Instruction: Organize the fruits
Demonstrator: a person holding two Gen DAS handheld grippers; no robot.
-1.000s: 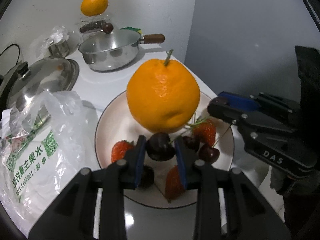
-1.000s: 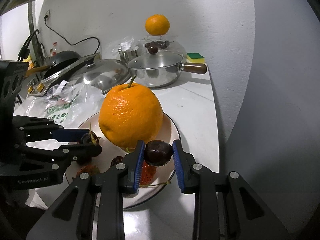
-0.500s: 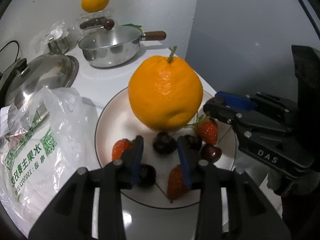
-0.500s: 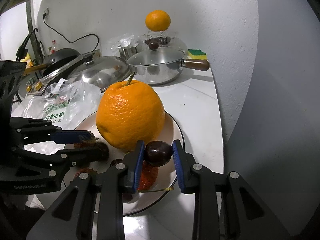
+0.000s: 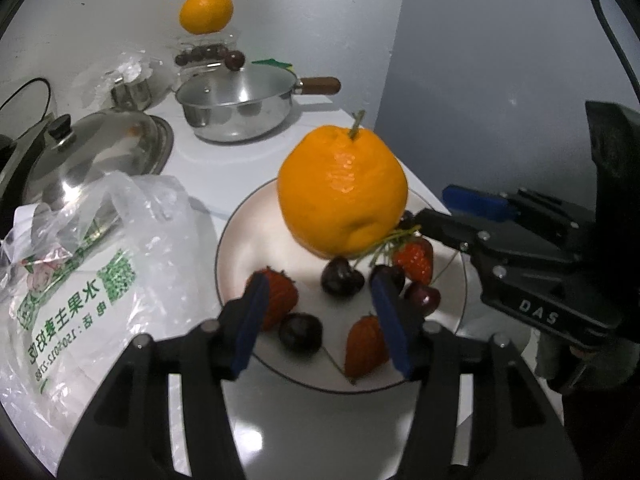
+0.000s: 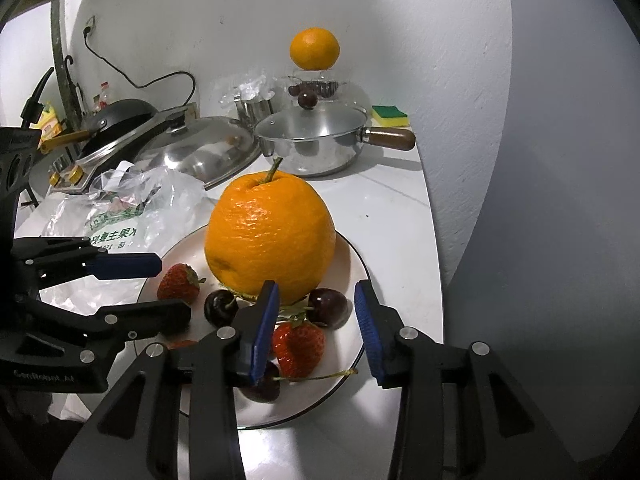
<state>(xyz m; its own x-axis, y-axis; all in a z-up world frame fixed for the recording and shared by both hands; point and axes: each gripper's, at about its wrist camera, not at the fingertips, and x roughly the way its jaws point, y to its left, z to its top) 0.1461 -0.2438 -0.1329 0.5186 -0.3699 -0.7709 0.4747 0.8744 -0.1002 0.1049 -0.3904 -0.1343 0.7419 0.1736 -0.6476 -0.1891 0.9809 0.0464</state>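
Observation:
A large orange (image 5: 342, 192) (image 6: 270, 238) stands on a white plate (image 5: 244, 240) (image 6: 352, 256), with several dark cherries and strawberries around it. My left gripper (image 5: 320, 316) is open and empty, just above the plate's near edge, with a cherry (image 5: 342, 278) lying in front of its jaws. My right gripper (image 6: 318, 330) is open and empty over the plate's right side. A cherry (image 6: 328, 306) lies on the plate just beyond its jaws, next to a strawberry (image 6: 298, 348).
A printed plastic bag (image 5: 92, 276) lies left of the plate. Behind stand a lidded steel pan (image 6: 316, 142), a steel lid (image 5: 96, 152), a clear container with cherries and an orange on top (image 6: 315, 49), and a sponge (image 6: 389, 114). The counter edge runs right of the plate.
Both grippers have opened. Each let go of its cherry, and the two cherries now lie on the plate. Both grippers have drawn back a little.

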